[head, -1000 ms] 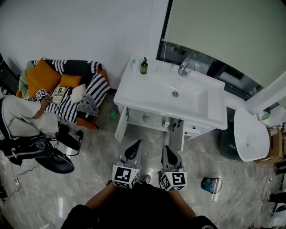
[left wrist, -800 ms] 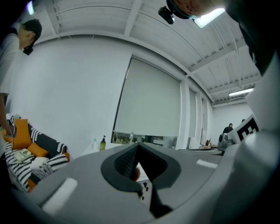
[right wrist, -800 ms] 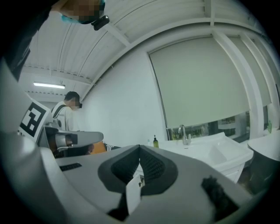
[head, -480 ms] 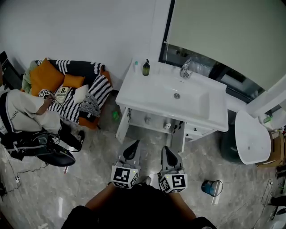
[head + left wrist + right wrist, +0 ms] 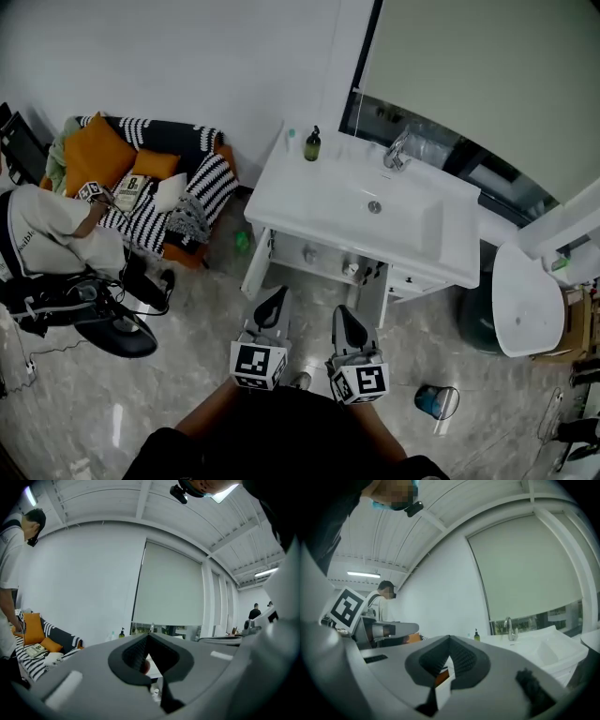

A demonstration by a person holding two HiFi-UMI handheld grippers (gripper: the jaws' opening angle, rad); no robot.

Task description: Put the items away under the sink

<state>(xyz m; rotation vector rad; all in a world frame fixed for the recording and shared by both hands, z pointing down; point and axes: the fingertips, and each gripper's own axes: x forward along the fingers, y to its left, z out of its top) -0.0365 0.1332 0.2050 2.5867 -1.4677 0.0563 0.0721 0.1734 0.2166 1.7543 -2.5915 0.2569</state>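
While a dark soap bottle [image 5: 312,145] is seen standing at the back left corner of the white sink [image 5: 298,195], above the open cabinet [image 5: 314,255], the left gripper [image 5: 274,300] and right gripper [image 5: 345,319] are held before it, jaws clenched on nothing.

This is a bathroom set built inside a large studio-like hall, not a lived-in home. A white vanity sink [image 5: 309,202] with a chrome faucet [image 5: 397,150] and a dark soap bottle [image 5: 312,144] stands against a white wall, its cabinet [image 5: 319,255] open underneath. A white toilet [image 5: 525,300] sits just beside it, and a pale roller blind [image 5: 487,75] covers the window behind. The floor [image 5: 187,375] is glossy, marble-look tile. Nearby a sofa [image 5: 159,141] carries orange cushions [image 5: 94,155] and a striped throw. Overhead, the ceiling [image 5: 117,503] is bare white beams with a strip light [image 5: 363,574], and another person [image 5: 47,234] stands by the sofa.
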